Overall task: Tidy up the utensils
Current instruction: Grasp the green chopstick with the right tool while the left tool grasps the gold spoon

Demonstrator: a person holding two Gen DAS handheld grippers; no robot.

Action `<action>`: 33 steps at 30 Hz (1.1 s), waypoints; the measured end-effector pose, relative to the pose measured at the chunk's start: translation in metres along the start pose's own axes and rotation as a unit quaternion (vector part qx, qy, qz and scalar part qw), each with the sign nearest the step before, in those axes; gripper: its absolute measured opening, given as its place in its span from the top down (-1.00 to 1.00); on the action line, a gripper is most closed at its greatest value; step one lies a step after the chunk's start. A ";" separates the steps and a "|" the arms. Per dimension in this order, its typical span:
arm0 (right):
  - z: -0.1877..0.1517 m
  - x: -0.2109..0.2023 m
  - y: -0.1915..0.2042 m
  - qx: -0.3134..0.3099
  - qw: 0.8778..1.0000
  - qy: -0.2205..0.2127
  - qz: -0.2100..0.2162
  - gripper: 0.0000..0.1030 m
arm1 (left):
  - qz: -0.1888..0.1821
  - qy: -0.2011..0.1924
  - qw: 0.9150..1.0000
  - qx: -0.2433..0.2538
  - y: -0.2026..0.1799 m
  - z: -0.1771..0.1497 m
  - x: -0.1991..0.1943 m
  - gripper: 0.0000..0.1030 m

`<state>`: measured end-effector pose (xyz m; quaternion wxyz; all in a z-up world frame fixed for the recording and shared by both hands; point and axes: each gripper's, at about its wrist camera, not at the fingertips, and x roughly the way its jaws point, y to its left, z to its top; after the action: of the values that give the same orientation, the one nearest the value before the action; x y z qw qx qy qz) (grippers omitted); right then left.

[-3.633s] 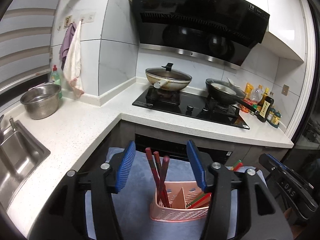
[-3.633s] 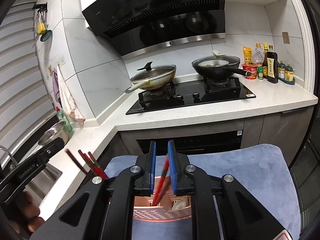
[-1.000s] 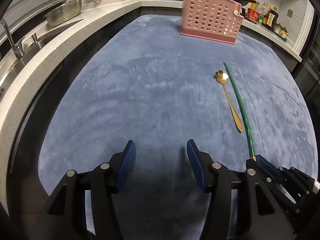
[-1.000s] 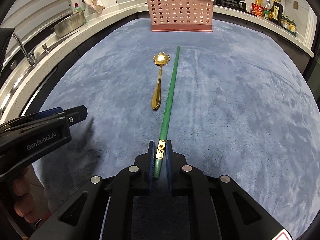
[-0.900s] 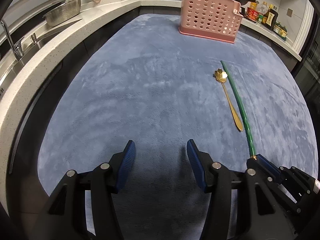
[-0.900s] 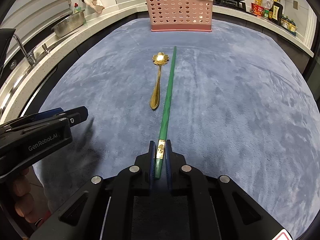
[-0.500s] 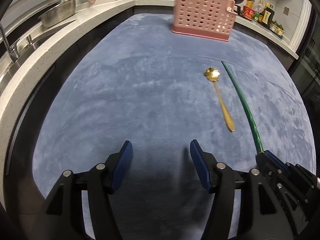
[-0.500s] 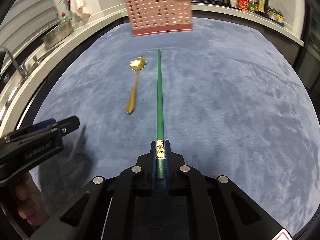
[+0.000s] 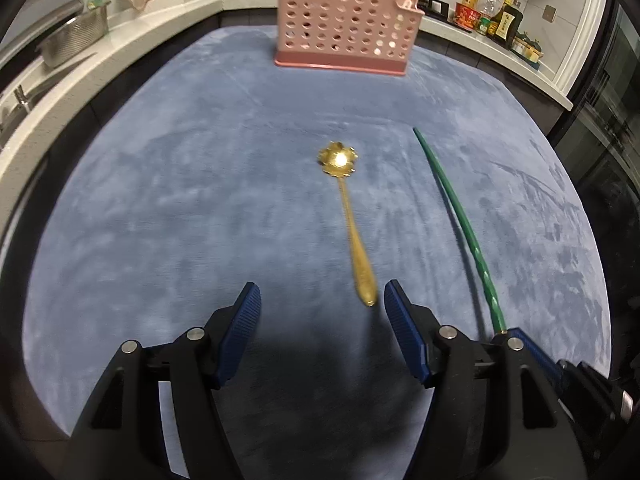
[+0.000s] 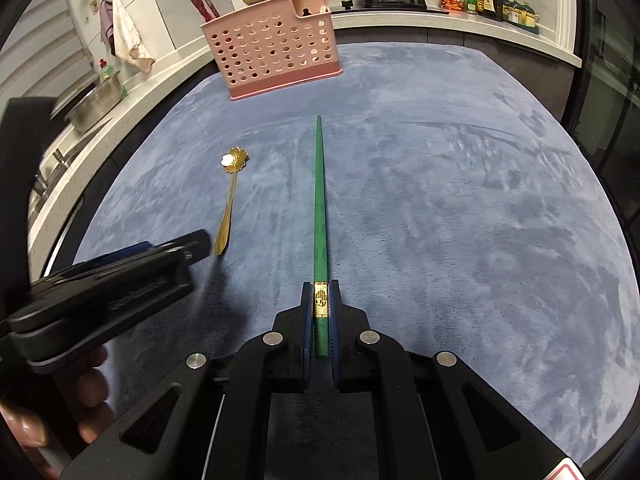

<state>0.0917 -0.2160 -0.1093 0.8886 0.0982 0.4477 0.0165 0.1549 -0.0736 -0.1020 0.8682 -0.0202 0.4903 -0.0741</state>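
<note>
The right gripper is clamped on the butt end of the long green chopstick, well short of the pink perforated plastic utensil basket. The left gripper stands apart over the handle of the gold flower-bowled spoon (lying on the mat). Held so far back, the chopstick may pivot and miss the basket.

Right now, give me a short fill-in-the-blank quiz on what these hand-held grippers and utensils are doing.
1. The right hand-held gripper is shut on the ____ chopstick.
2. The left hand-held gripper is ____, holding nothing.
3. The gold spoon lies on the ____ mat.
4. The pink basket holds ____ chopsticks.

Answers: green; open; blue; red
</note>
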 end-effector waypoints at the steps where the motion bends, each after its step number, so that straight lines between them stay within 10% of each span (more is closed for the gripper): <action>1: 0.000 0.000 -0.001 0.001 1.000 0.000 0.001 0.87 | -0.002 0.003 1.000 -0.001 -0.002 0.000 0.002 -0.19; 10: 0.001 0.007 -0.006 0.012 1.000 0.006 0.013 0.87 | 0.014 -0.004 1.000 0.001 -0.010 0.003 0.015 -0.01; 19: 0.003 0.010 -0.007 0.015 1.000 0.009 0.019 0.87 | 0.022 -0.014 0.999 0.019 -0.009 -0.001 0.011 0.76; 33: 0.011 -0.019 -0.001 0.013 0.999 -0.022 0.025 0.86 | -0.027 -0.038 0.999 0.004 0.004 0.003 -0.035 0.81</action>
<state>0.0890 -0.2214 -0.0880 0.8962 0.1210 0.4257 0.0304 0.1402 -0.0649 -0.0706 0.8839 -0.0328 0.4560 -0.0989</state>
